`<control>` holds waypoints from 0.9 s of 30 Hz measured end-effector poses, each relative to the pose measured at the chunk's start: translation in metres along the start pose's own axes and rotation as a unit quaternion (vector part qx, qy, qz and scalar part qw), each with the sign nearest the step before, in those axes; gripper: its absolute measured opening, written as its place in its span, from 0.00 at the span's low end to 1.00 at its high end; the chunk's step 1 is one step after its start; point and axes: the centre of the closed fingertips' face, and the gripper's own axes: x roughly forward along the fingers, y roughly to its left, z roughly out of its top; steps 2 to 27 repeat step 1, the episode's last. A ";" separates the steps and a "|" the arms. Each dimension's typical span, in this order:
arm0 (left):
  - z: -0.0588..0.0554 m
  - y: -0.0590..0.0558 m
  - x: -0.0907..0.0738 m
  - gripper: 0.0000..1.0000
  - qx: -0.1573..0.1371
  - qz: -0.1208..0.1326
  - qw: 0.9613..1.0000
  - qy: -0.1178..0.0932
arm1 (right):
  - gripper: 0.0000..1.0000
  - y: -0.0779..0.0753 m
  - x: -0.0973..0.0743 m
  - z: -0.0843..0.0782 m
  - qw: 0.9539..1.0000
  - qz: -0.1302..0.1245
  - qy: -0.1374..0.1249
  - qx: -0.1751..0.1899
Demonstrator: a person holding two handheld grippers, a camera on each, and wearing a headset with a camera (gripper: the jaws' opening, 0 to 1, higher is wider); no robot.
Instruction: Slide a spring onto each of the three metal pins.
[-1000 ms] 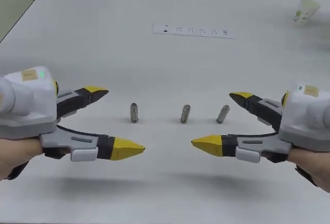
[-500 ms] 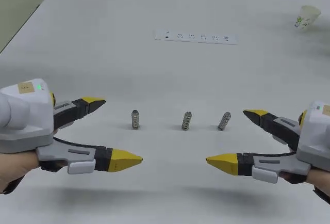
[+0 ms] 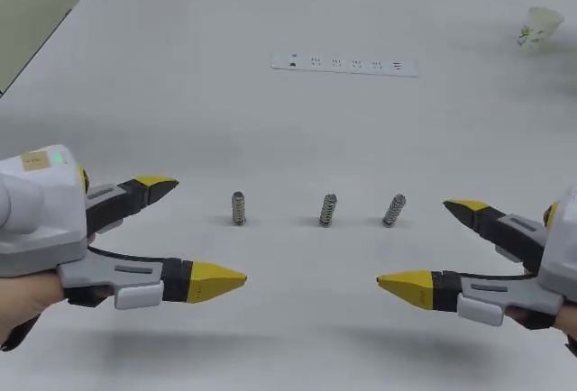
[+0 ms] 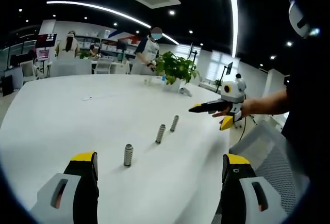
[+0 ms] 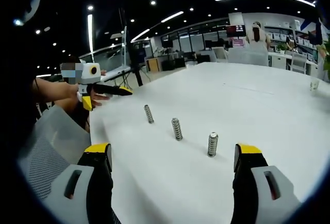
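Observation:
Three short metal pins stand in a row on the white table, each with a spring around it: left [image 3: 238,208], middle [image 3: 328,210], right [image 3: 394,210]. My left gripper [image 3: 200,229] hovers open just left of the row, nothing between its yellow-tipped fingers. On the other side my right gripper [image 3: 421,242] is open and empty too. In the left gripper view the sprung pins [image 4: 128,155] [image 4: 161,133] [image 4: 175,123] recede beyond my open left gripper [image 4: 160,162]. From the right gripper view the row [image 5: 212,144] [image 5: 177,128] [image 5: 149,114] sits ahead of my open right gripper [image 5: 172,150].
A white power strip [image 3: 344,65] lies further back on the table. A paper cup [image 3: 541,28] stands at the far right. The table's left edge [image 3: 36,44] runs diagonally. A potted plant [image 4: 175,69] and people are in the background.
My right gripper has drawn away from the pins to the right and a little nearer to me. The left gripper has eased slightly left and down. The springs stay on their pins.

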 end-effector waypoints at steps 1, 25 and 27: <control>0.000 0.000 0.000 0.98 0.001 0.000 1.000 0.001 | 0.99 0.000 0.000 0.000 1.000 0.000 0.001 -0.001; 0.000 0.000 0.000 0.98 0.001 0.000 1.000 0.001 | 0.99 0.000 0.000 0.000 1.000 0.000 0.001 -0.001; 0.000 0.000 0.000 0.98 0.001 0.000 1.000 0.001 | 0.99 0.000 0.000 0.000 1.000 0.000 0.001 -0.001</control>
